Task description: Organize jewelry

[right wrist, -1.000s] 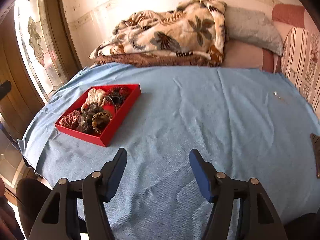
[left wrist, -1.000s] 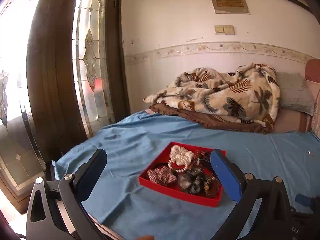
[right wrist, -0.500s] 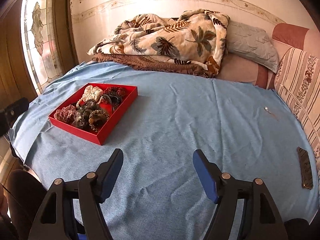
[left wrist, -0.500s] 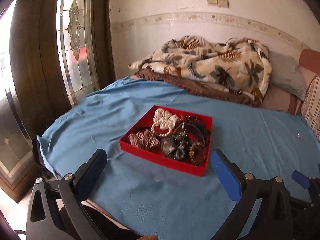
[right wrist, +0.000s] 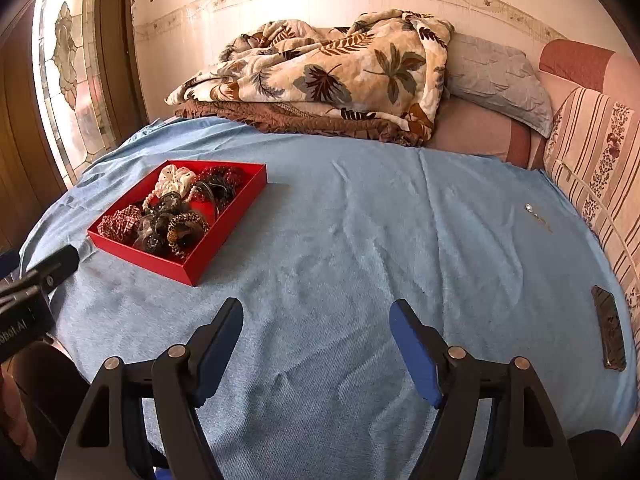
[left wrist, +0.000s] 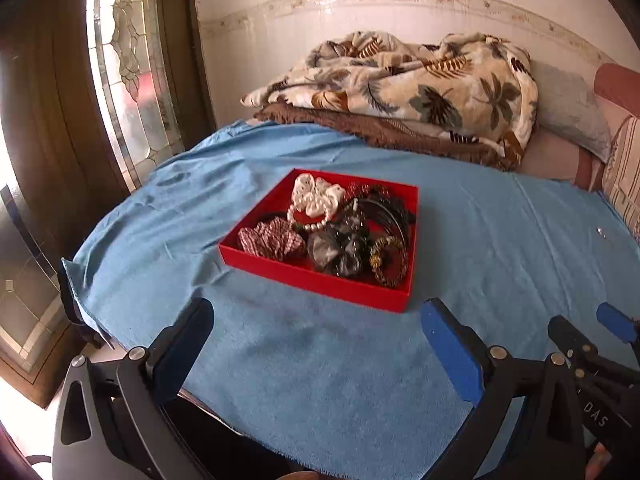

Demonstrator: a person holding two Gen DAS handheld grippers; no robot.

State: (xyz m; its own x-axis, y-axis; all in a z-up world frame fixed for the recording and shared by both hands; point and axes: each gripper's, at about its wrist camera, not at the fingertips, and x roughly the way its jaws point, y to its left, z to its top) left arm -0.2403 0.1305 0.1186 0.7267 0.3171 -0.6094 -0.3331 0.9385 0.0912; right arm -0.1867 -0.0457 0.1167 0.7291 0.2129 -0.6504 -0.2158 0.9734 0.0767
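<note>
A red tray [left wrist: 316,278] is sitting on the blue-covered bed [left wrist: 500,248], toward its left edge near the window side. It is holding scrunchies, a pearl bracelet [left wrist: 310,222] and dark headbands. The left tongs [left wrist: 316,340] are hovering wide open just short of the tray's near wall, gripping nothing. The right tongs [right wrist: 316,334] are opening over bare cloth near the bed's front edge, with nothing between them. A small shiny trinket [right wrist: 529,208] is lying toward the right edge.
</note>
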